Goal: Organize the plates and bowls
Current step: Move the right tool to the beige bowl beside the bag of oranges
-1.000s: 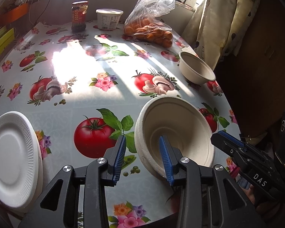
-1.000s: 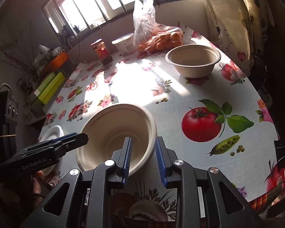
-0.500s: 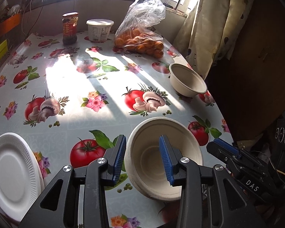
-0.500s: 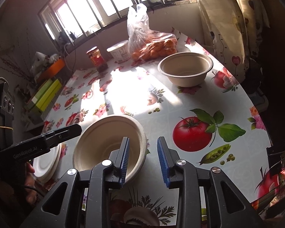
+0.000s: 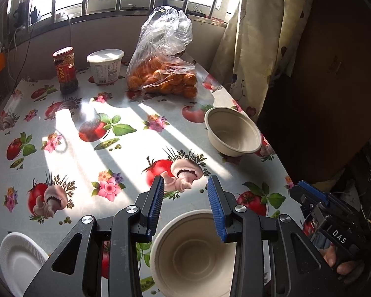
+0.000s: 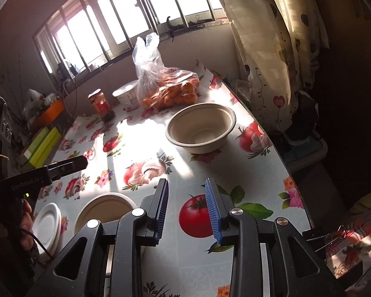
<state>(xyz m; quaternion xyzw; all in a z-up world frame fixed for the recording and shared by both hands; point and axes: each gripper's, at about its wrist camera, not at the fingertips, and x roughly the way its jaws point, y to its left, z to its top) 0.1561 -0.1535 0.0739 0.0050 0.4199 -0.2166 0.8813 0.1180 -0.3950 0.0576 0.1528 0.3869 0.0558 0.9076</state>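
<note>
A beige paper bowl (image 5: 193,252) sits upright on the table near its front edge; it also shows in the right wrist view (image 6: 106,210). My left gripper (image 5: 185,205) is open and empty, just above and behind this bowl. A second beige bowl (image 5: 232,131) stands farther back by the table's right edge, also seen in the right wrist view (image 6: 200,131). White plates (image 5: 19,264) lie stacked at the front left, also seen in the right wrist view (image 6: 47,225). My right gripper (image 6: 188,205) is open and empty, above the table to the right of the near bowl.
At the back stand a red-lidded jar (image 5: 65,70), a white tub (image 5: 106,65) and a plastic bag of oranges (image 5: 163,74). A curtain (image 5: 259,37) hangs past the table's right edge. Yellow-green boxes (image 6: 40,146) lie off the left side.
Both grippers have pulled back and up from the near bowl, which they flanked at its rim before. The bowl now stands free on the table below them. The jaws stay open.
</note>
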